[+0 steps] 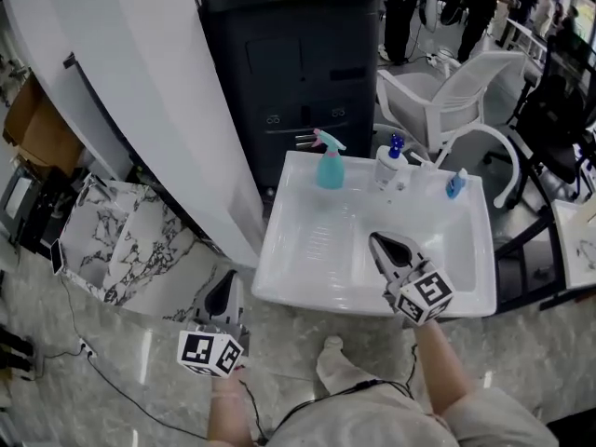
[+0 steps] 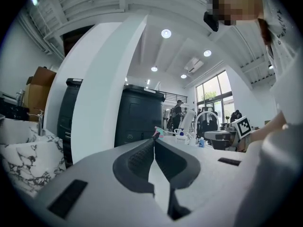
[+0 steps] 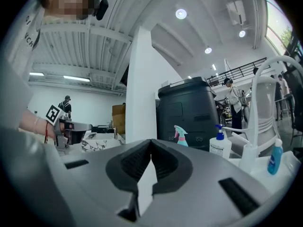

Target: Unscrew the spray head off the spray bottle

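The spray bottle [image 1: 329, 163], teal with a pink spray head, stands upright on the back ledge of the white sink [image 1: 307, 259]. It also shows far off in the right gripper view as the spray bottle [image 3: 180, 136] and tiny as the spray bottle [image 2: 158, 133] in the left gripper view. My right gripper [image 1: 376, 241] hovers over the sink's front right part, shut and holding nothing, well short of the bottle. My left gripper [image 1: 222, 298] hangs low off the sink's front left corner, above the floor, also shut and holding nothing. Its closed tips [image 2: 154, 140] point toward the sink.
A white pump bottle [image 1: 388, 165] and a small blue bottle [image 1: 455, 183] stand right of the spray bottle. A black cabinet [image 1: 289, 54] rises behind the sink, with a white chair [image 1: 456, 96] at right. A white slanted column [image 1: 140, 91] and marble slabs [image 1: 121, 240] are at left.
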A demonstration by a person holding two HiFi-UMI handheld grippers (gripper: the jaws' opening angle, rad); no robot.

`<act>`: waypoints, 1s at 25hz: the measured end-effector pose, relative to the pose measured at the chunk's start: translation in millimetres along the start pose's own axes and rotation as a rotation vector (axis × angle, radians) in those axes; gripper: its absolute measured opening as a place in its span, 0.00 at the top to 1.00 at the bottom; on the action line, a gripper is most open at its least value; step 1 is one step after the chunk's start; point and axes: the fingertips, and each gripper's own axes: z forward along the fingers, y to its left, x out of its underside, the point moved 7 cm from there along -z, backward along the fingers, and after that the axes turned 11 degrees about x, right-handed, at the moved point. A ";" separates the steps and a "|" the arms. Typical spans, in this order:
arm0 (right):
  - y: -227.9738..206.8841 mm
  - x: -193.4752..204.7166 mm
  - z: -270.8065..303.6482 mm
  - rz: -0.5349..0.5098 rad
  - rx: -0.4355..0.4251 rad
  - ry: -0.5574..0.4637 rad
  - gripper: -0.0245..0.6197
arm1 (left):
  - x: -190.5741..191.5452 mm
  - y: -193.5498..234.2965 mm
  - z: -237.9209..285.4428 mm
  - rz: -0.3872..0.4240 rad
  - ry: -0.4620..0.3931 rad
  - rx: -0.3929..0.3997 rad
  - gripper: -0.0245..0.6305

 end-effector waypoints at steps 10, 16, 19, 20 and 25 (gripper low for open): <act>-33.6 1.0 62.0 -0.018 -0.009 0.027 0.95 | 0.5 39.1 71.8 -0.020 -0.007 0.033 0.95; -45.7 -2.0 81.7 -0.017 0.011 0.026 0.95 | -1.8 47.5 99.8 -0.026 0.002 0.081 0.95; -50.1 -4.2 89.2 -0.022 0.028 0.033 0.95 | -3.0 51.1 115.9 -0.028 0.023 0.114 0.95; -51.9 -4.2 92.1 -0.021 0.036 0.033 0.95 | -3.3 52.9 122.2 -0.025 0.029 0.129 0.95; -60.6 -3.3 108.6 -0.020 0.090 0.040 0.95 | 0.0 64.3 159.0 -0.020 0.055 0.229 0.95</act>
